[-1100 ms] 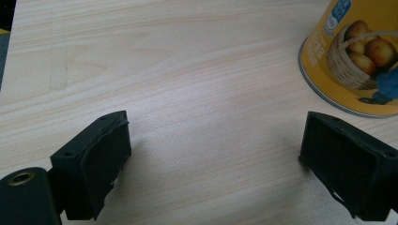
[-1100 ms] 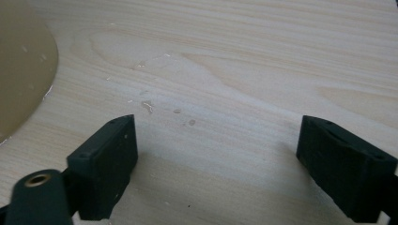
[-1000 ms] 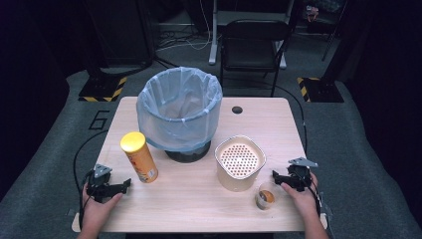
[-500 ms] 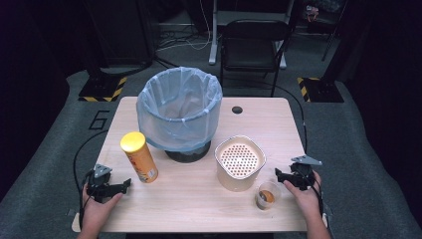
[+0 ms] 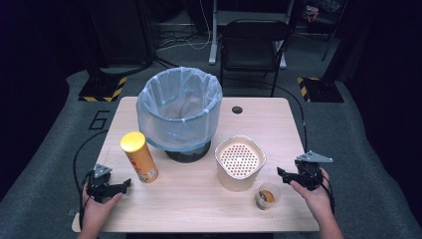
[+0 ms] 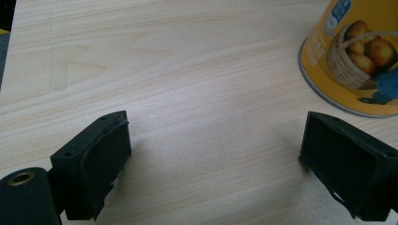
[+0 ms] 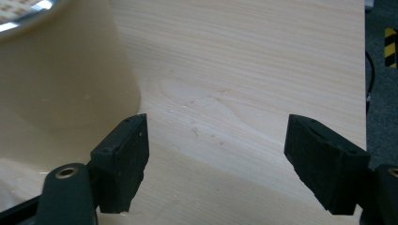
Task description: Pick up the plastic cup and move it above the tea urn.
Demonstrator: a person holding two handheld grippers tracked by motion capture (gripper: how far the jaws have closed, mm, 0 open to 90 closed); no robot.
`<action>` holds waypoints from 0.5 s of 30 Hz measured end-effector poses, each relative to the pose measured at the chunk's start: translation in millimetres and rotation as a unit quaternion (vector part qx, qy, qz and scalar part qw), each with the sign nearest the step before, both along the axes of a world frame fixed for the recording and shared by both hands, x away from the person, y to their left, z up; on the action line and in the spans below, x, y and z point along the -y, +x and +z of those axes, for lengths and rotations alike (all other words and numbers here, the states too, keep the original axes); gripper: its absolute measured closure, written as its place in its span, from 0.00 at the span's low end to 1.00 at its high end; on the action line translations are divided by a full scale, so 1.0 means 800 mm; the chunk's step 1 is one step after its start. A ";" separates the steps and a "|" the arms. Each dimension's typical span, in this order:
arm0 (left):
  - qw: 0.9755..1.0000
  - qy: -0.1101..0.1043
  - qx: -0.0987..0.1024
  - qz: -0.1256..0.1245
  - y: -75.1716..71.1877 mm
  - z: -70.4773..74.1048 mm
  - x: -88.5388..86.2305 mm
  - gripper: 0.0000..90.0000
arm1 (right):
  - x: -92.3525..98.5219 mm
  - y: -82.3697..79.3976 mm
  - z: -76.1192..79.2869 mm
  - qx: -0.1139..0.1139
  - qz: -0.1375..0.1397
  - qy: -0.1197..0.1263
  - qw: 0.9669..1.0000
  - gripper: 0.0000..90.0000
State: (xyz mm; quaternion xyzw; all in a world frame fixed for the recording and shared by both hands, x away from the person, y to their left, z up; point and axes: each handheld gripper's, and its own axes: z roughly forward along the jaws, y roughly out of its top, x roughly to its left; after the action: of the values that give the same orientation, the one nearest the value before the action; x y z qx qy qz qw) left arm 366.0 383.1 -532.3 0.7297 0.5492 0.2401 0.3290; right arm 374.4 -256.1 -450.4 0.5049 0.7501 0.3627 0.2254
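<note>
The left gripper point(image 5: 121, 185) lies low in the person's left hand point(image 5: 97, 209), jaws wide apart. The right gripper point(image 5: 284, 174), held in the right hand point(image 5: 313, 193), has just been closing slightly, jaws apart with nothing between them.

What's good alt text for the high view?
A person's two hands hold open grippers, left gripper and right gripper, over a wooden table bearing a lined bin, yellow chip can, cream perforated-lid container and small clear cup.

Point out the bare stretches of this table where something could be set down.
Free: the wooden table's far right corner beyond the cream perforated-lid container; the near middle between the yellow chip can and the small clear cup; the far left corner beside the plastic-lined bin. Crowded: the centre, around bin, can and container.
</note>
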 end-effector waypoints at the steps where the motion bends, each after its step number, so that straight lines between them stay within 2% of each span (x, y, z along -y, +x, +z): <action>1: 1.000 0.000 0.000 0.000 0.000 0.000 0.000 0.10 | -0.001 -0.001 0.003 0.001 0.005 0.002 1.000 0.24; 7: 1.000 0.000 0.000 0.000 0.000 0.000 0.000 0.10 | -0.009 -0.011 0.022 0.005 0.034 0.009 0.999 0.24; 9: 1.000 0.000 0.000 0.000 0.000 0.000 0.000 0.10 | -0.014 -0.016 0.028 0.008 0.045 0.018 0.999 0.24; 12: 1.000 0.000 0.000 0.000 0.000 0.000 0.000 0.10 | -0.020 -0.022 0.033 0.009 0.071 0.021 0.997 0.21; 15: 1.000 0.000 0.000 0.000 0.000 0.000 0.000 0.10 | -0.027 -0.028 0.035 0.004 0.085 0.020 0.996 0.18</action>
State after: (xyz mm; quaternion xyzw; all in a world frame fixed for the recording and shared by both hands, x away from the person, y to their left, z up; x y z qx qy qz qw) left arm 366.0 383.1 -532.2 0.7298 0.5492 0.2402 0.3288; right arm 352.2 -234.2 -422.6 0.4425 0.7822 0.3971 0.1866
